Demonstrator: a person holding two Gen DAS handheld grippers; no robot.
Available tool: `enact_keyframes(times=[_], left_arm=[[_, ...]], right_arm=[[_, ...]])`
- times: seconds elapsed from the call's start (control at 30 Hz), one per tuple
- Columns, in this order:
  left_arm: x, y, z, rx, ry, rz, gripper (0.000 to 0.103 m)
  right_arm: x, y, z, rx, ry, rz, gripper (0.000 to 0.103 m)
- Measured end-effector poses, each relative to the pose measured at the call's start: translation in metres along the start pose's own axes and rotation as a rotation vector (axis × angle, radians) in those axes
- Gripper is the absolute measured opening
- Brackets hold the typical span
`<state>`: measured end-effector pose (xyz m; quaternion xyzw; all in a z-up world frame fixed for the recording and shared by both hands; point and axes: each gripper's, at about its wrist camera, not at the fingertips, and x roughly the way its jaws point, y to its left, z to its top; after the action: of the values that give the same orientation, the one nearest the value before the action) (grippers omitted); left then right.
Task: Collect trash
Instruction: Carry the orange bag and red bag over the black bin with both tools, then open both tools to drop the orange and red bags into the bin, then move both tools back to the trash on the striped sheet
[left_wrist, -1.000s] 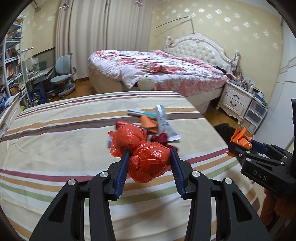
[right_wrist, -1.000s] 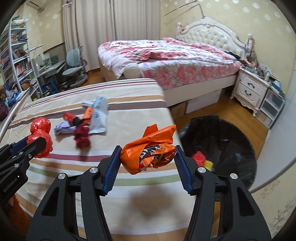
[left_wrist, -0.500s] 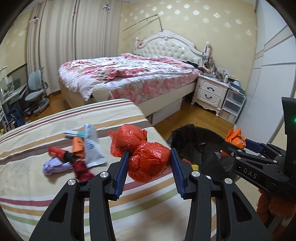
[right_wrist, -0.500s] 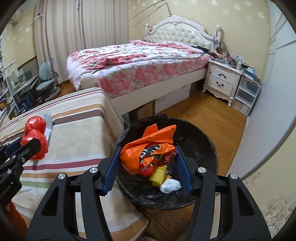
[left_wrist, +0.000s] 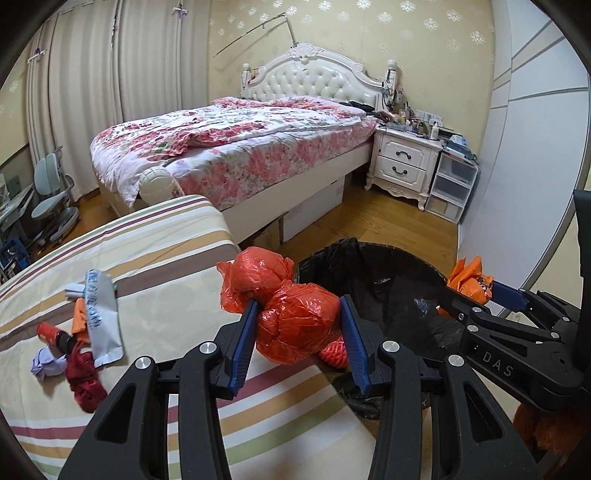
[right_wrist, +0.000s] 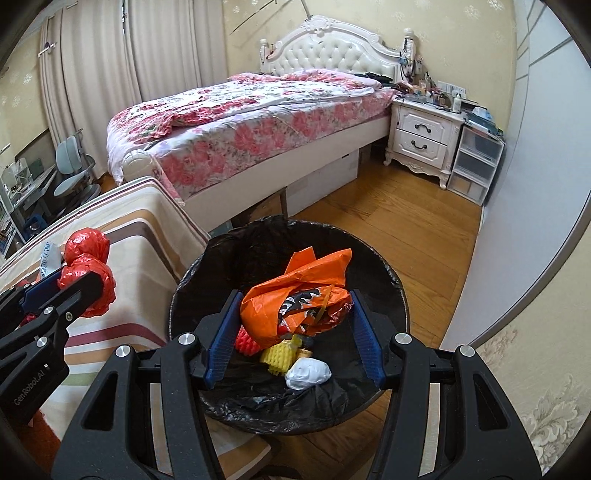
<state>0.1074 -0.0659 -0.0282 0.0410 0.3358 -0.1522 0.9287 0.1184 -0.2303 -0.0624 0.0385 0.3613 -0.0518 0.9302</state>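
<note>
Bedroom, mid-cleanup: two hand-held grippers, each carrying trash, at the bin (right_wrist: 400, 295) — a black-lined bin on the wood floor just right of the striped bed (left_wrist: 166, 258).

The right gripper (right_wrist: 293, 328) is clamped on an orange wrapper (right_wrist: 295, 295), pads pressed to both its sides. In the right wrist view the wrapper hangs directly over the bin's open mouth, w/ a yellow piece, a red piece and a white wad (right_wrist: 308, 373) already lying below it. Judged from this, it's the nearer of the two to a drop: opening the jaws should be enough.

The left gripper (left_wrist: 299, 332) is closed on a red bag (left_wrist: 295, 317), a knotted two-lobe bundle whose long axis runs from near-right to far-left, the smaller lobe sticking out past the left pad. It hangs about at the bed's right edge; the bin lies to its right and slightly beyond, so the bag seems to sit over the bin's left rim rather than the middle. A short move right looks needed before letting go, else the bag may catch the rim or fall on the floor.

More trash is left on the bed, well to the left — a white pouch (left_wrist: 99, 314), a dark red scrap (left_wrist: 85, 384), a lilac wad (left_wrist: 44, 363) and other bits. Task looks partway done.
</note>
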Motion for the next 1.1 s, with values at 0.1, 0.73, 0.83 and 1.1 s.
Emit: enact_keyframes(times=[0.1, 0.73, 0.83, 1.1], left_arm=[[0.007, -0.008, 0.003, 0.021, 0.001, 0.0, 0.044], [0.036, -0.025, 0.008, 0.057, 0.043, 0.005, 0.055], [0.035, -0.022, 0.009, 0.042, 0.038, 0.016, 0.062], [0.03, -0.015, 0.008, 0.02, 0.032, 0.038, 0.07]], right_arm=[[0.006, -0.006, 0.0, 0.013, 0.008, -0.001, 0.056], [0.025, -0.025, 0.004, 0.063, 0.026, -0.009, 0.058], [0.026, -0.027, 0.004, 0.072, 0.025, -0.02, 0.067], [0.025, -0.03, 0.005, 0.091, 0.022, -0.038, 0.068]])
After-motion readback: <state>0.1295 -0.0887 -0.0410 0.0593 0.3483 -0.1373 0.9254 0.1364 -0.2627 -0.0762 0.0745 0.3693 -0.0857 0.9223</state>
